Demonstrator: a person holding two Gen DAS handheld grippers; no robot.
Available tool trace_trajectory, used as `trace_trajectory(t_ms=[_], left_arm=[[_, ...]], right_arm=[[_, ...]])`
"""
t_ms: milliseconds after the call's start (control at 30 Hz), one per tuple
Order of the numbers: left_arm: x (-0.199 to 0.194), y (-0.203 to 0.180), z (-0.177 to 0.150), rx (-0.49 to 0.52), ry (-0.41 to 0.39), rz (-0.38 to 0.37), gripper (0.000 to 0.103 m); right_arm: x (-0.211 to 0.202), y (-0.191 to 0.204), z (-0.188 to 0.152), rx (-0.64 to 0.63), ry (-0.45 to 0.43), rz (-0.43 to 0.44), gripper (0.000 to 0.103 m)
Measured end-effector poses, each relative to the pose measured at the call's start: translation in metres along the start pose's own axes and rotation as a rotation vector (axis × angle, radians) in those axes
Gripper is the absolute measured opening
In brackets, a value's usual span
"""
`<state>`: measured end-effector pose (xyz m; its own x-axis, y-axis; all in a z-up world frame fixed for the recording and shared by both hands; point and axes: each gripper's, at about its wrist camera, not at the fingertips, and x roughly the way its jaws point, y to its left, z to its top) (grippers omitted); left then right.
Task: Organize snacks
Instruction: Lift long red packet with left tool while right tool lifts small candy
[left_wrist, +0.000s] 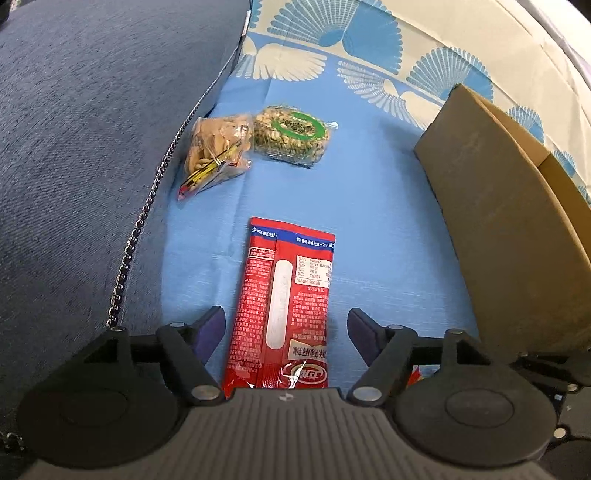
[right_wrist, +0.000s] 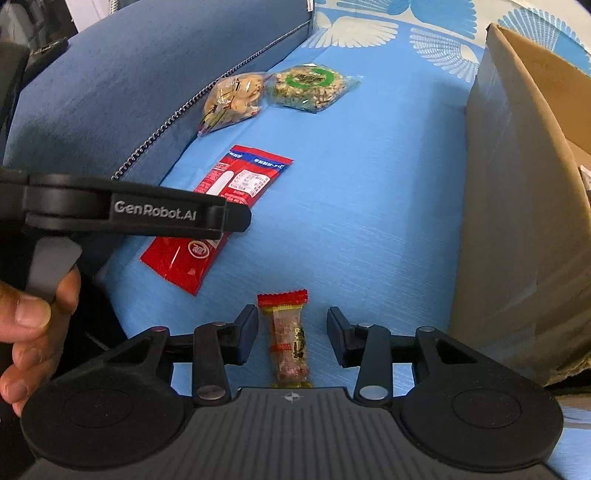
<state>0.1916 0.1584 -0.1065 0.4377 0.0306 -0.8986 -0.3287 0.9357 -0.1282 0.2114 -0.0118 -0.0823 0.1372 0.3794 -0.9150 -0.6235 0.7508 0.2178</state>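
Snacks are lying loose on a blue patterned bedsheet (left_wrist: 388, 229). The flat red foil snack packet (left_wrist: 284, 295) is sitting lengthwise between the spread jaws of the left gripper (left_wrist: 286, 326), neither pad touching it. The small clear-wrapped candy bar with red crimped ends (right_wrist: 290, 339) is lying between the part-open jaws of the right gripper (right_wrist: 291, 332), also untouched.

Handling, by my reading: both are light and crinkly; the foil is probably slippery and will buckle, so pinching across its narrow width near the middle looks best. The candy bar looks firmer; take it across its body, not the crimped ends.

Further off, a clear bag of tan biscuits (left_wrist: 216, 147) is touching a round green-labelled nut cake in clear wrap (left_wrist: 291, 134), both near a dark blue cushion with a metal chain (left_wrist: 92, 147). A brown cardboard box (left_wrist: 498, 221) is standing to the right, its tall wall likely needing clearance. A hand (right_wrist: 29, 325) is holding the left gripper's handle.
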Motion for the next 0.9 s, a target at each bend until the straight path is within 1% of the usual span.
trace_trajectory(t_ms=[267,433,633,767,833,900], left_arm=[[0.001,-0.002,0.000,0.015,0.001,0.008,0.078],[0.003,-0.007,-0.001,0.039,0.002,0.021,0.078],[0.004,-0.012,-0.002,0.065,0.000,0.034,0.078],[0.005,-0.013,-0.002,0.072,-0.001,0.036,0.078],[0.005,-0.014,-0.002,0.074,-0.002,0.036,0.078],[0.005,-0.014,-0.002,0.076,-0.002,0.038,0.078]], right_arm=[[-0.001,0.003,-0.002,-0.072,0.001,-0.034,0.046],[0.003,0.007,-0.006,-0.118,0.021,-0.056,0.048],[0.004,0.007,-0.005,-0.116,0.015,-0.059,0.047],[0.004,0.006,-0.006,-0.117,0.023,-0.038,0.048],[0.006,0.009,-0.008,-0.143,0.040,-0.023,0.050],[0.006,0.012,-0.009,-0.170,0.038,-0.032,0.051]])
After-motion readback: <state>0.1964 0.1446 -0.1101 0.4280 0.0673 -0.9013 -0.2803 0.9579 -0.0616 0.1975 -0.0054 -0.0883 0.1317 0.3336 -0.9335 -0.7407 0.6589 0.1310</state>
